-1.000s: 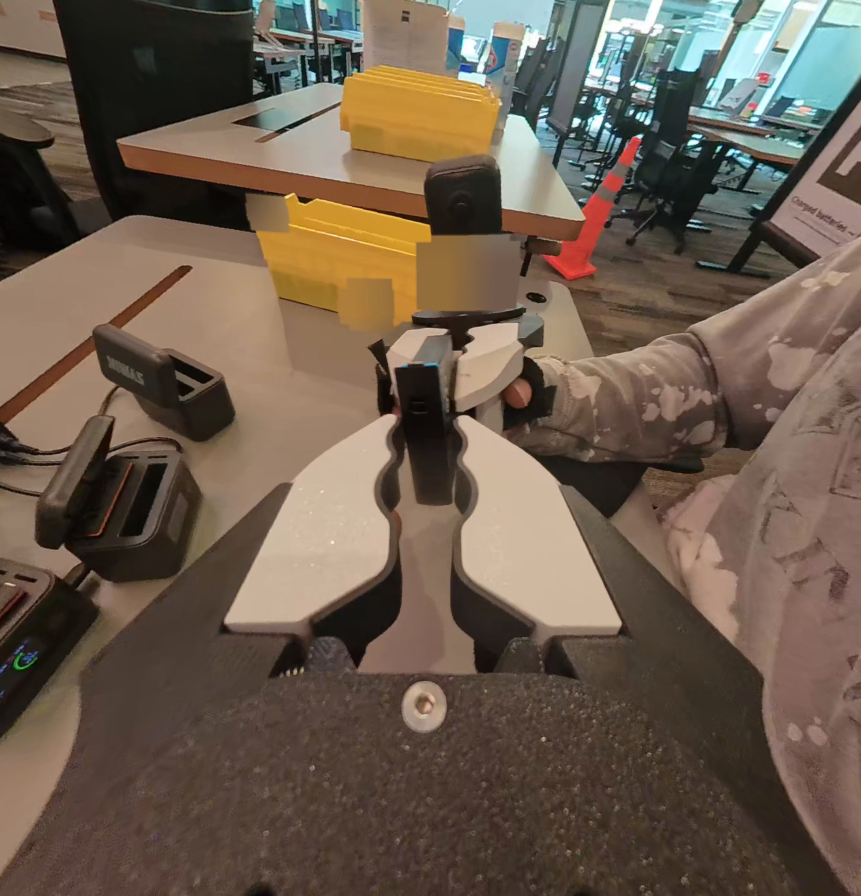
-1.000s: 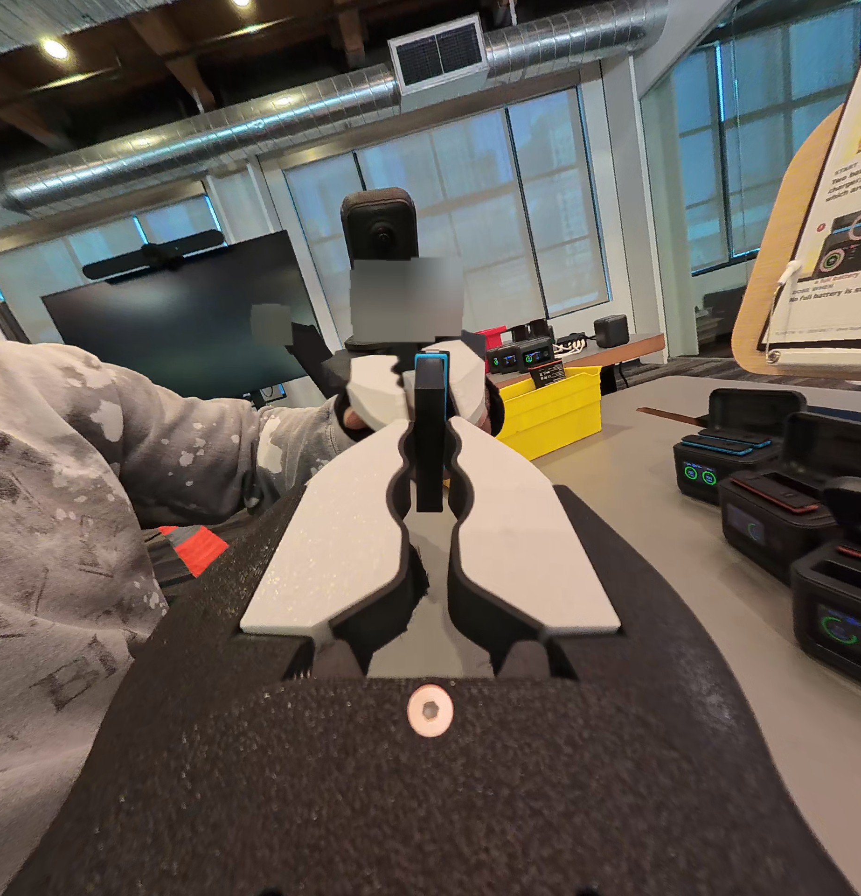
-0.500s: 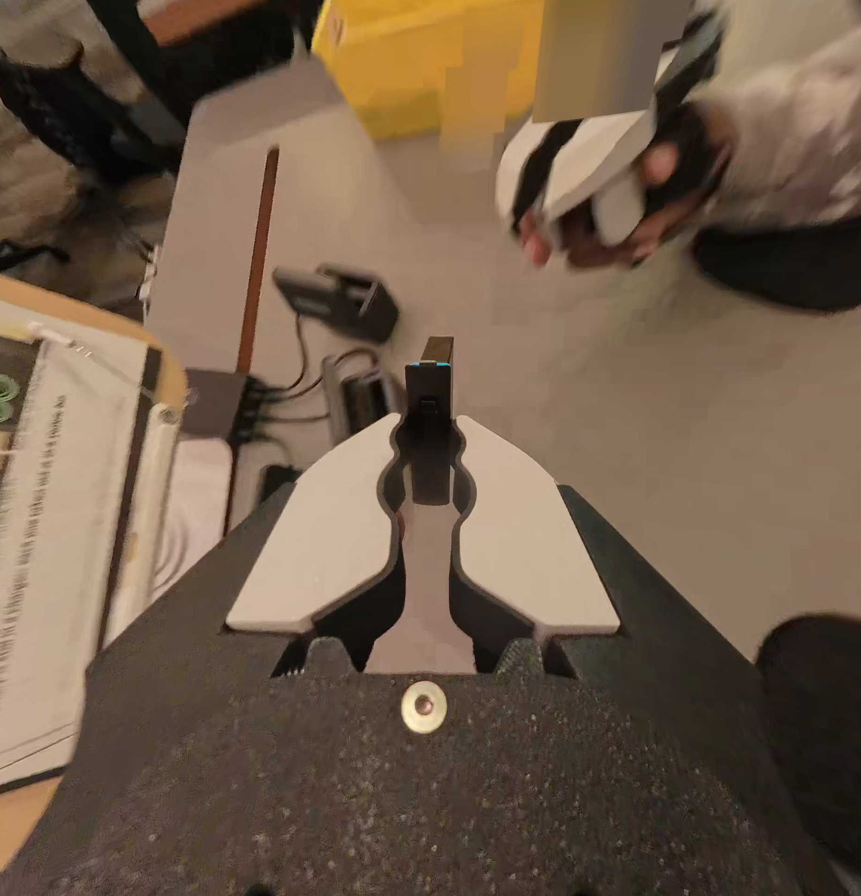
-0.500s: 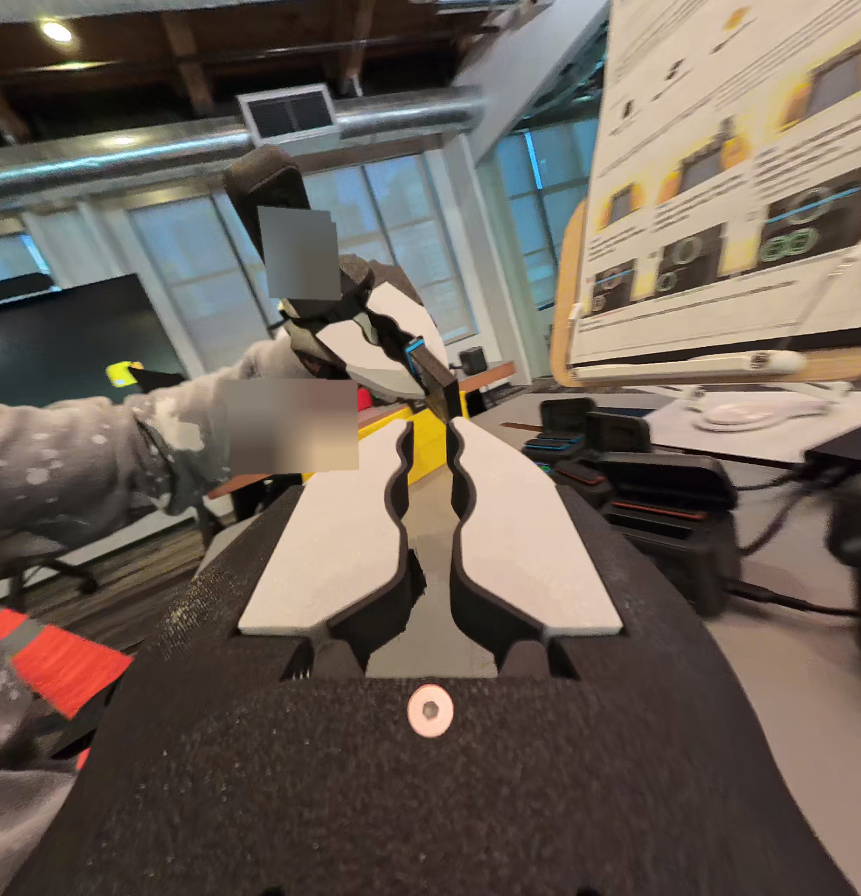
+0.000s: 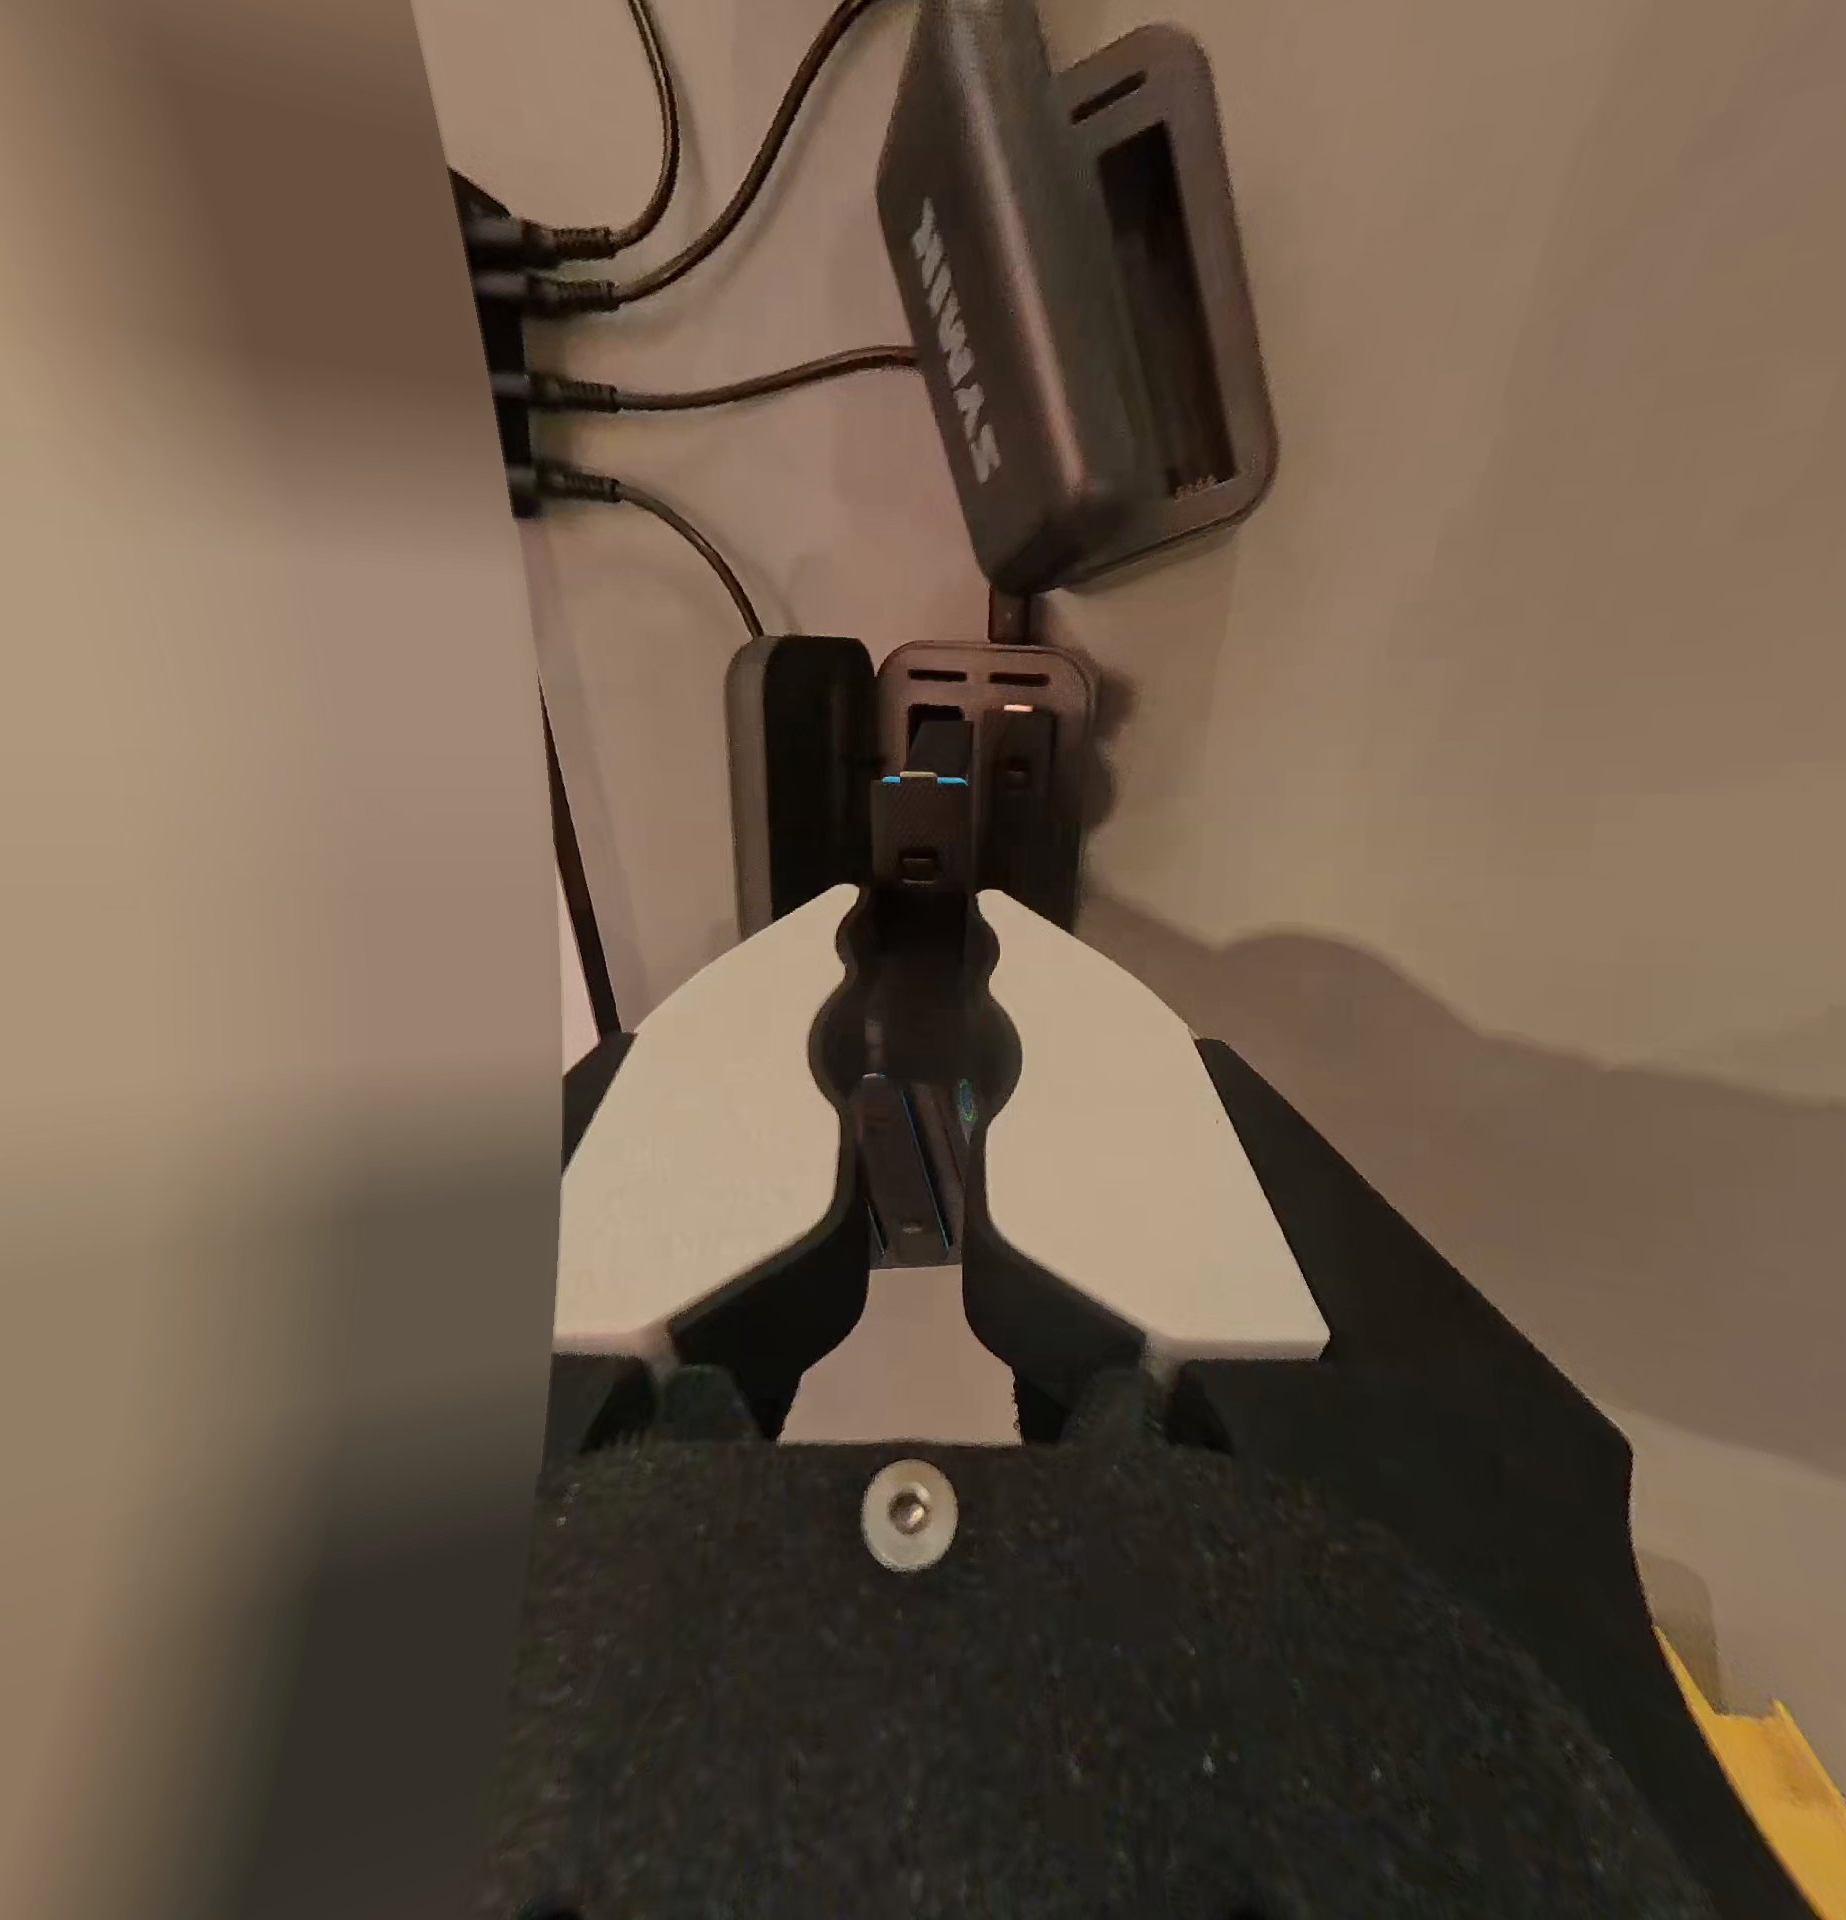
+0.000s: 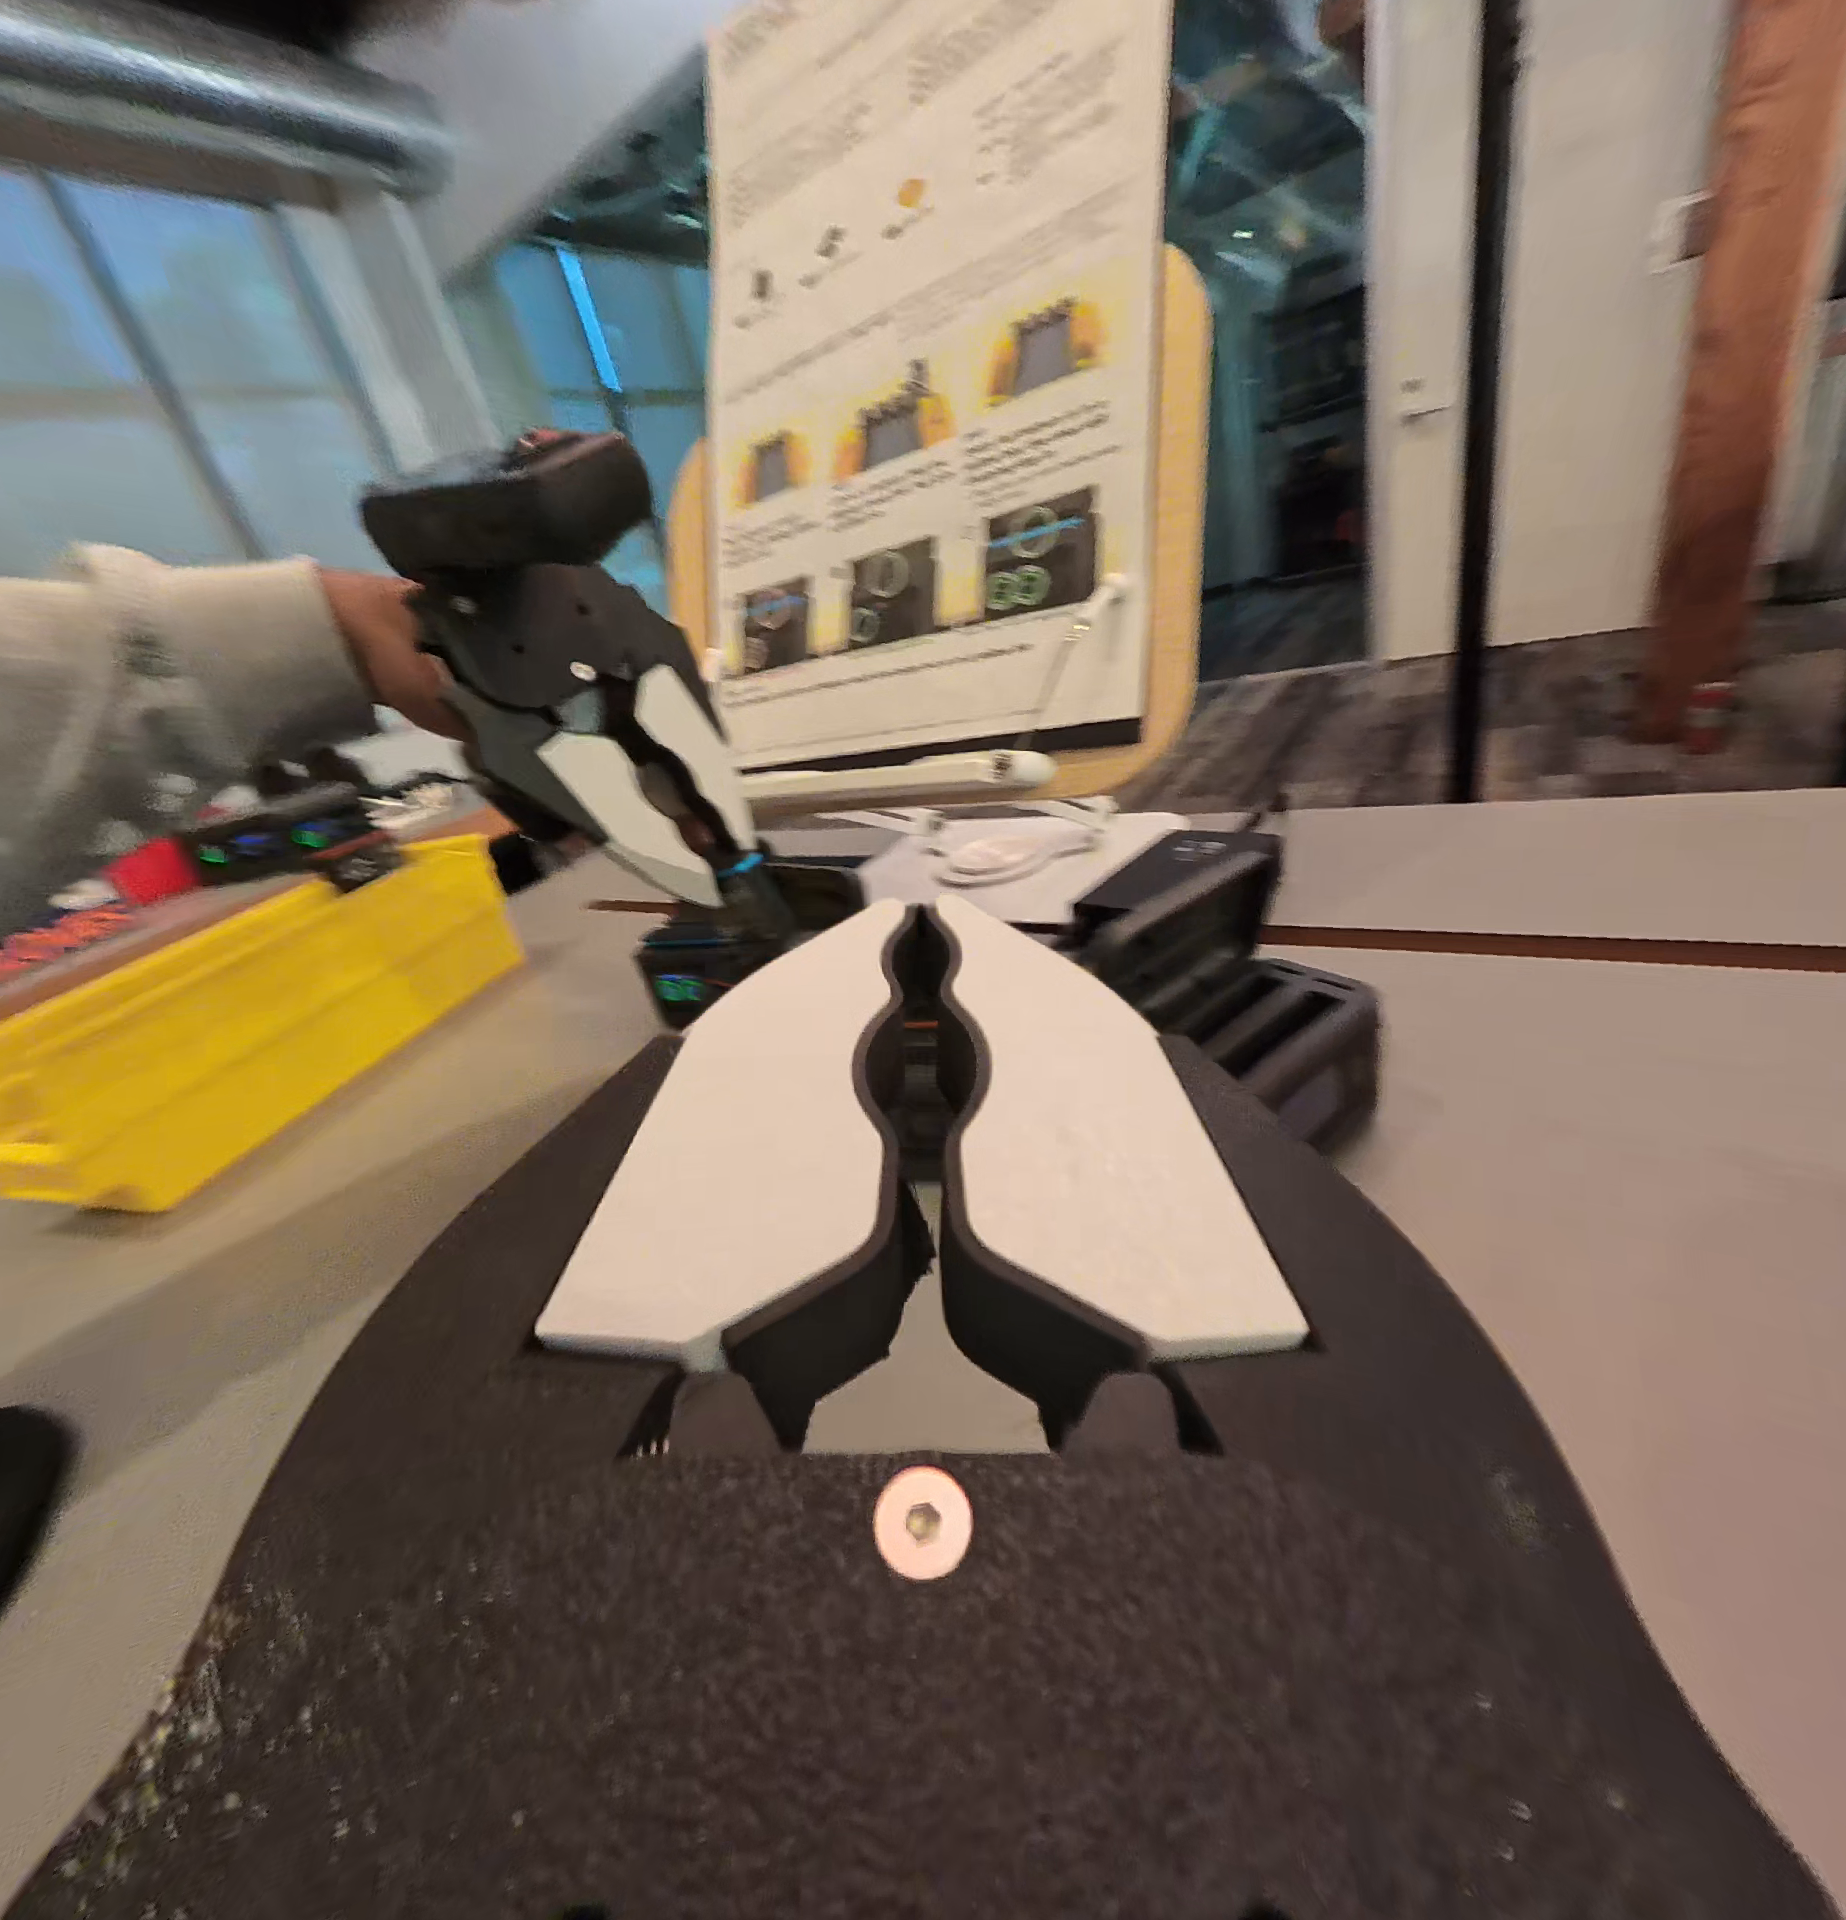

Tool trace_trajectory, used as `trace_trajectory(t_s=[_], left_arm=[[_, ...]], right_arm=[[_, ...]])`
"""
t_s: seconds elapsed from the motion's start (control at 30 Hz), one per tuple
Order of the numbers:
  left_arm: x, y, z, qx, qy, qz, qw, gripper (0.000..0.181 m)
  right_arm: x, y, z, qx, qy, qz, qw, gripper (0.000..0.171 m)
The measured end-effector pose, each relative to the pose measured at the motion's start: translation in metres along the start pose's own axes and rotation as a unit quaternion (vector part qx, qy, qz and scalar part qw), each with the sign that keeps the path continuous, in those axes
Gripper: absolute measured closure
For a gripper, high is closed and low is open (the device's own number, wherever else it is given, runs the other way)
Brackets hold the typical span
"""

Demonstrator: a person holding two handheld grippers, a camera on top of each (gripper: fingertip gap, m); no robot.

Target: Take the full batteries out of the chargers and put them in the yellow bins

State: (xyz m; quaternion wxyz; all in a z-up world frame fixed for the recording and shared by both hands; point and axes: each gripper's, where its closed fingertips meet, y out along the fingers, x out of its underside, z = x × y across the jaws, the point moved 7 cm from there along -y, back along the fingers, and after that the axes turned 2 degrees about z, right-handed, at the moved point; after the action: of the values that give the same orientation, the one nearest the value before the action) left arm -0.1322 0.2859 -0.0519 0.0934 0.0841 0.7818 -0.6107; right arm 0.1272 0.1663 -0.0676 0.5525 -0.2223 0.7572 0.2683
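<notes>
Left wrist view
Left gripper (image 5: 917,902): your fingers are clamped on a black battery (image 5: 917,831) with a blue-edged tip, pointing down at the table (image 5: 1521,623).
Charger (image 5: 976,769): lid open, directly beyond the battery tip; the tip sits over its left slot; whether it touches you cannot tell.
Second charger (image 5: 1080,312): farther off, lid open, slot bare, cable leading left.
Cables (image 5: 690,395): several run to plugs at the left.
Left side: blurred, nothing legible.

Right wrist view
Right gripper (image 6: 924,914): your fingers are nearly together, holding nothing, low over the table (image 6: 1573,1143).
Left gripper (image 6: 732,868): held at upper left by a hand (image 6: 389,649), angled down, battery (image 6: 753,894) in its tips above a charger (image 6: 690,966) with green lights.
Open chargers (image 6: 1262,987): just right of your fingertips.
Bin (image 6: 223,997): yellow, at the table's left edge, well apart from the battery.
Board (image 6: 940,416): a printed sheet standing behind the chargers.
</notes>
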Motion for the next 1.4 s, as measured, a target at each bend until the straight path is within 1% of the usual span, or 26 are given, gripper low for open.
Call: trace_trajectory(t_s=[0.2,0.33,0.5,0.77,0.97,1.2,1.4], left_arm=[[0.002,0.008,-0.012,0.023,-0.012,-0.016,1.000,0.165],[-0.002,0.012,-0.013,0.042,-0.004,-0.034,0.999,0.166],[-0.005,0.021,-0.012,0.056,-0.004,-0.053,0.997,0.166],[-0.004,0.035,-0.011,0.065,0.001,-0.084,0.994,0.165],[-0.008,0.041,-0.010,0.071,-0.005,-0.079,0.994,0.166],[-0.008,0.042,-0.011,0.076,-0.012,-0.078,0.994,0.165],[-0.008,0.039,-0.011,0.064,0.002,-0.076,0.995,0.164]], right_arm=[[0.002,0.000,0.010,0.110,-0.092,-0.031,0.989,0.171],[0.007,0.002,0.015,0.145,-0.112,-0.057,0.981,0.171],[0.008,0.002,0.018,0.138,-0.109,-0.059,0.983,0.171],[0.009,0.003,0.017,0.104,-0.099,-0.051,0.988,0.171],[0.009,0.004,0.017,0.088,-0.088,-0.047,0.991,0.171],[0.010,0.005,0.012,0.062,-0.100,-0.039,0.992,0.171],[0.010,0.005,0.010,0.054,-0.097,-0.042,0.993,0.171]])
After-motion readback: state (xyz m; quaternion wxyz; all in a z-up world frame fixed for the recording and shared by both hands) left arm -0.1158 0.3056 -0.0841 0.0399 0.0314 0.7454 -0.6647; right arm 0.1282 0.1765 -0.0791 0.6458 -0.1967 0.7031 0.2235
